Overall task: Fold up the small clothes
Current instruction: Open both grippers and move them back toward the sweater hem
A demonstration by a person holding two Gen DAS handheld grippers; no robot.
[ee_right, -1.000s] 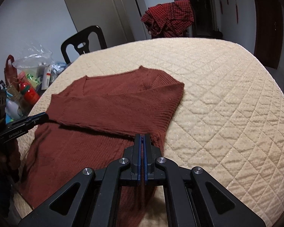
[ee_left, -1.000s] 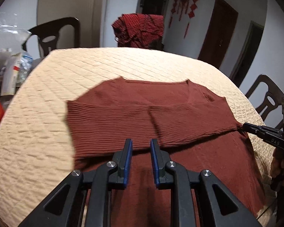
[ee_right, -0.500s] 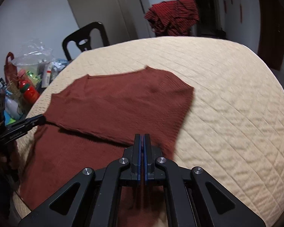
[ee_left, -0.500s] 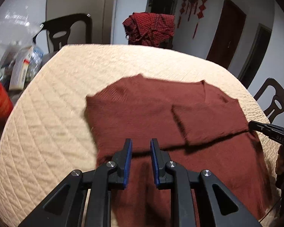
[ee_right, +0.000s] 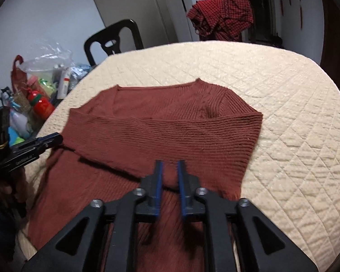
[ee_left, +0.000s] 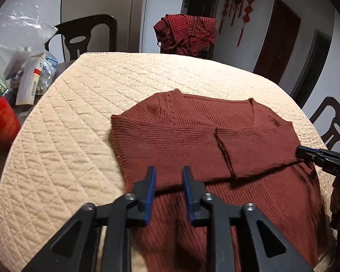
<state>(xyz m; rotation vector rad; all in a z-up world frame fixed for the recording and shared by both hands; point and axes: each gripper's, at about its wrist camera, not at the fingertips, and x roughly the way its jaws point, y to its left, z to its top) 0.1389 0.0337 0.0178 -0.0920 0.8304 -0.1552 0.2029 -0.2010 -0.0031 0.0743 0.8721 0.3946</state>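
Quilted cream cloth covered the round desk, where the sweater lay flat near the front edge with both sleeves folded across its chest. Both jaws had just been opening and stood spread with nothing pinched: the right gripper over the near sleeve edge, the left gripper likewise, probably having let go so the folded sleeves would stay put. Chairs and a red checked garment stood beyond.

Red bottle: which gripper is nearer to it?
Left. The left gripper is at the sweater edge toward the red bottle; the right gripper is at the opposite edge.
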